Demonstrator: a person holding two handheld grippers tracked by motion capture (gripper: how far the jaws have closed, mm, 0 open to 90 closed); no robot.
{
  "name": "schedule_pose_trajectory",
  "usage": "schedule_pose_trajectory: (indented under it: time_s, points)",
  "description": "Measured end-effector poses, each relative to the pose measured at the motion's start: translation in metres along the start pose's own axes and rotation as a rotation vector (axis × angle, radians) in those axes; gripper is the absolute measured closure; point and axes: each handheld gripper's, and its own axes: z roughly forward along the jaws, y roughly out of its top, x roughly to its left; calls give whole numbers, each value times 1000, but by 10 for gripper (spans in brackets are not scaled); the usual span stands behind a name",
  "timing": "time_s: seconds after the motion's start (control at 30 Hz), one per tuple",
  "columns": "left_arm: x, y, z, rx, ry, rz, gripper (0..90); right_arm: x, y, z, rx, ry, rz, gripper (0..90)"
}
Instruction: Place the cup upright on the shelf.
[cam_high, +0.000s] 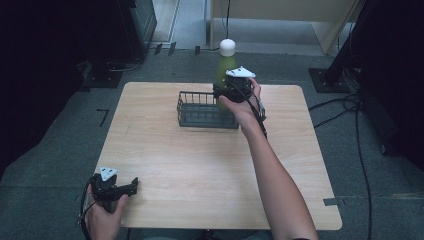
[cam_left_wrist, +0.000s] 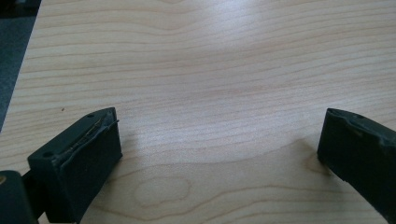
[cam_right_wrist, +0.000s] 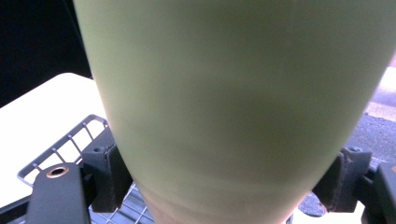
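Note:
A green bottle (cam_high: 225, 67) with a round white cap stands upright in my right gripper (cam_high: 231, 92), which is shut on its lower body. I hold it over the right end of a dark wire basket (cam_high: 200, 110) at the far middle of the table. In the right gripper view the green bottle (cam_right_wrist: 233, 107) fills the frame between both black pads (cam_right_wrist: 109, 175), with the basket (cam_right_wrist: 70, 144) below at the left. My left gripper (cam_high: 131, 186) rests at the table's near left edge. Its jaws in the left gripper view stand wide apart over bare wood, and the left gripper (cam_left_wrist: 219, 149) is open.
The light wooden table (cam_high: 200, 170) stands on grey carpet. Black stands and cables lie on the floor at the far left and right. A pale cabinet stands beyond the table's far edge.

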Motion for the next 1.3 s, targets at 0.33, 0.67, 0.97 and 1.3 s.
schedule_pose_trajectory:
  time_s: [0.33, 0.67, 0.97, 1.3]
  points:
    - [0, 0, 0, 0, 0, 0, 0, -5, -18, 13, 30, -2, 21, 202]
    - [0, 0, 0, 0, 0, 0, 0, -6, -28, 17, 33, -1, 15, 202]
    - [0, 0, 0, -1, 0, 0, 0, -7, -34, 18, 26, 2, 17, 201]
    - [0, 0, 0, -1, 0, 0, 0, -10, -33, 13, 52, 24, 25, 176]
